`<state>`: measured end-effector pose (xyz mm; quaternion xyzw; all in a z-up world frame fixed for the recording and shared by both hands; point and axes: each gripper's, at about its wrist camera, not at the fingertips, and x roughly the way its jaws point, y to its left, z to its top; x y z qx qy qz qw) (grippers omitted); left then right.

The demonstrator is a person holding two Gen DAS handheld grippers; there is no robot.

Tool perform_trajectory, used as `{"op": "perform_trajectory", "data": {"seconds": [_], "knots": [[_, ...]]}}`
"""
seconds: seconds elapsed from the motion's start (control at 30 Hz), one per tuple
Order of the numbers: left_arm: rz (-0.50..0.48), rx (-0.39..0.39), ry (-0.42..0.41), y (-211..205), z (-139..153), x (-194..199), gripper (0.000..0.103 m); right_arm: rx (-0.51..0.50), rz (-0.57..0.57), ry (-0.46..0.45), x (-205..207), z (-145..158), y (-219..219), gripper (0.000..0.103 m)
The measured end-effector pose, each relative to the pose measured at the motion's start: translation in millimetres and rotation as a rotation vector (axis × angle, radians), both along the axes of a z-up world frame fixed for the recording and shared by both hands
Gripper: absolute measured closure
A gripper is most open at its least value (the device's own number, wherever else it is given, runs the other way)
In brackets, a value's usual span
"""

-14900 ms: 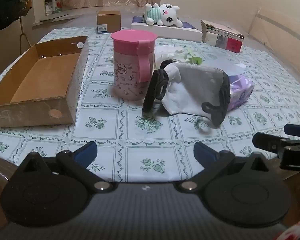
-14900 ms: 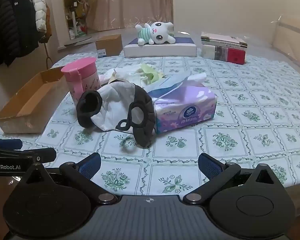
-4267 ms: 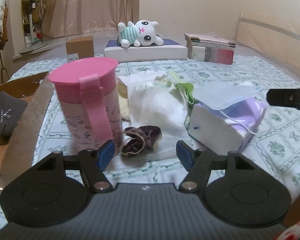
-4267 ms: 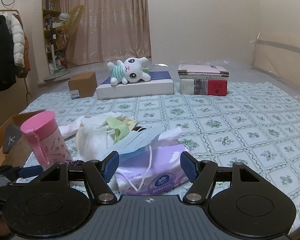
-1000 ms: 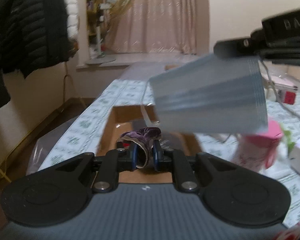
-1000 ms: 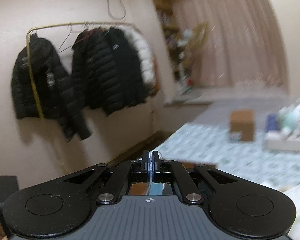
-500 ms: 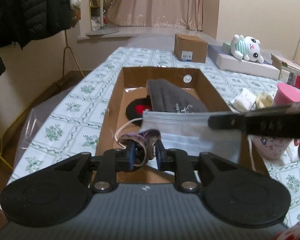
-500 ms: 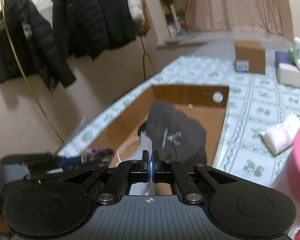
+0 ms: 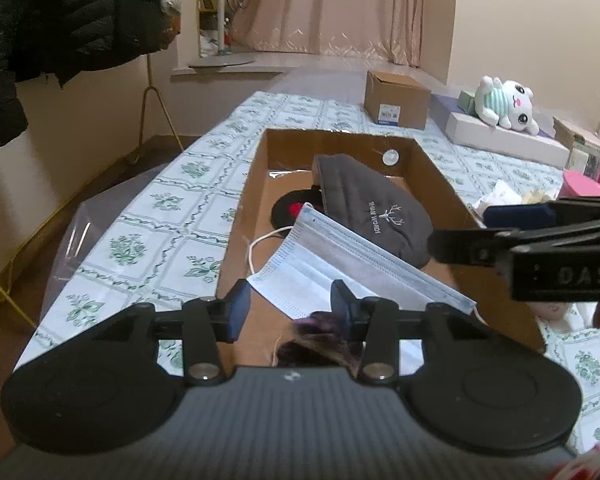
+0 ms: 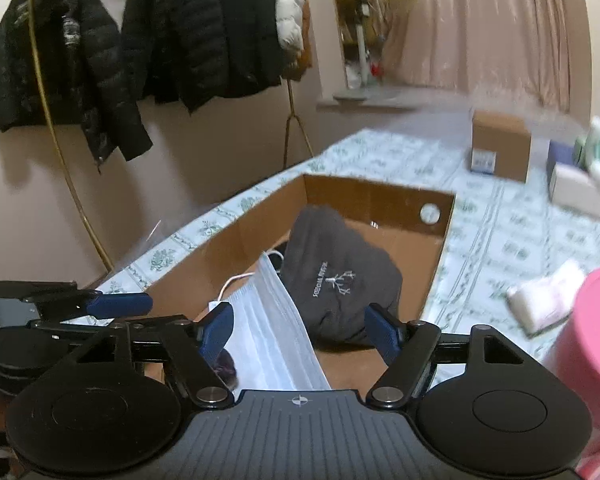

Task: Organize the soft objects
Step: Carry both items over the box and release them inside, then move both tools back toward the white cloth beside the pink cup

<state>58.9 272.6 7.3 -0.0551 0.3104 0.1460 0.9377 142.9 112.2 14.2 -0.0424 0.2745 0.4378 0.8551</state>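
An open cardboard box (image 9: 440,176) on the patterned tablecloth holds a grey beanie (image 9: 376,208) and a pale blue face mask (image 9: 340,264) that leans on it. My left gripper (image 9: 289,306) hovers over the box's near end, its jaws opening. The purple scrunchie (image 9: 320,340) is blurred, just below the right pad, and no pad presses on it. My right gripper (image 10: 300,330) is over the same box, its jaws opening wide. The mask (image 10: 276,340) lies loose between them, free of both pads. The scrunchie (image 10: 226,368) shows under its left finger.
A black round item with a red spot (image 9: 292,210) lies under the beanie. A pink cup (image 10: 596,344) and white cloth (image 10: 548,304) stand right of the box. A small carton (image 9: 396,100) and a plush rabbit (image 9: 504,104) sit further back. Jackets (image 10: 180,32) hang on the left.
Both grippers came down over the box and their jaws spread. The mask left the right pads and now lies in the box; the scrunchie slipped out of the left pads.
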Motion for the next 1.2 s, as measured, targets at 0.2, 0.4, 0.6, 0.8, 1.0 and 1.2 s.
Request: {"op": "perform_trajectory", "data": {"seconds": [0.2, 0.4, 0.6, 0.8, 1.0, 1.2], "knots": [[0.024, -0.006, -0.033, -15, 14, -25, 0.057, 0.014, -0.037, -0.106, -34, 22, -31, 0.031], [0.004, -0.019, -0.078, -49, 26, -48, 0.048, 0.026, -0.127, -0.165, -69, 36, -81, 0.031], [-0.042, -0.02, -0.102, -89, 36, -60, 0.036, 0.043, -0.243, -0.195, -92, 45, -139, 0.03], [-0.092, -0.02, -0.127, -127, 44, -61, 0.022, 0.051, -0.361, -0.229, -108, 51, -198, 0.029], [-0.134, 0.0, -0.142, -165, 47, -55, 0.017, 0.022, -0.438, -0.205, -112, 46, -241, 0.028], [-0.19, 0.021, -0.144, -200, 46, -47, 0.016, 0.045, -0.528, -0.189, -117, 42, -277, 0.028]]}}
